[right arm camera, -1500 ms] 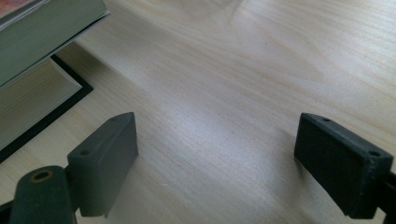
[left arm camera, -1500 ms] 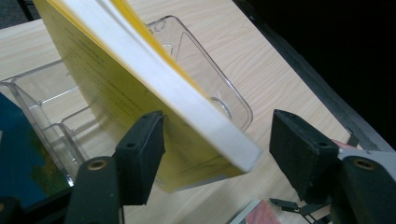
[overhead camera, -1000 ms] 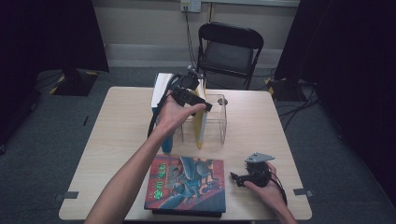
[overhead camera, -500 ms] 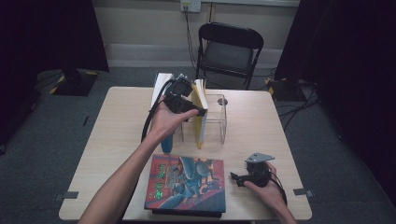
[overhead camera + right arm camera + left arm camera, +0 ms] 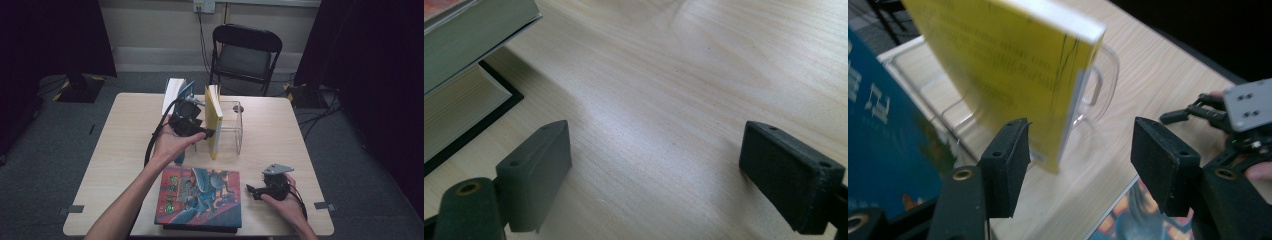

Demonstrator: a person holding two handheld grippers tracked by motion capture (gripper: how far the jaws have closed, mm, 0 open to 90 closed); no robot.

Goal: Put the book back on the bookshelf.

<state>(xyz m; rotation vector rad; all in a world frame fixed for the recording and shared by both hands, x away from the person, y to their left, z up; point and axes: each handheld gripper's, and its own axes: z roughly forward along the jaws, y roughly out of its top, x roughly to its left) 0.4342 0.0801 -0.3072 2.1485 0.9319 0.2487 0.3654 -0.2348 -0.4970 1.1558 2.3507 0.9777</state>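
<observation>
Your left gripper (image 5: 1075, 165) has just been closing its jaws around the lower corner of the yellow book (image 5: 1013, 70), but the pads do not yet press on it: the spine edge stands between them, nearer the left pad, with a gap on the right. That book stands upright in the clear acrylic book rack (image 5: 231, 131), just ahead of this gripper; a blue book (image 5: 883, 145) stands close at its left. Your right gripper (image 5: 656, 175) rests on the table (image 5: 684, 75) with its jaws wide apart and nothing between them, beside the stack of flat books (image 5: 200, 197). Judging by this, two books are racked and the stack is left.
</observation>
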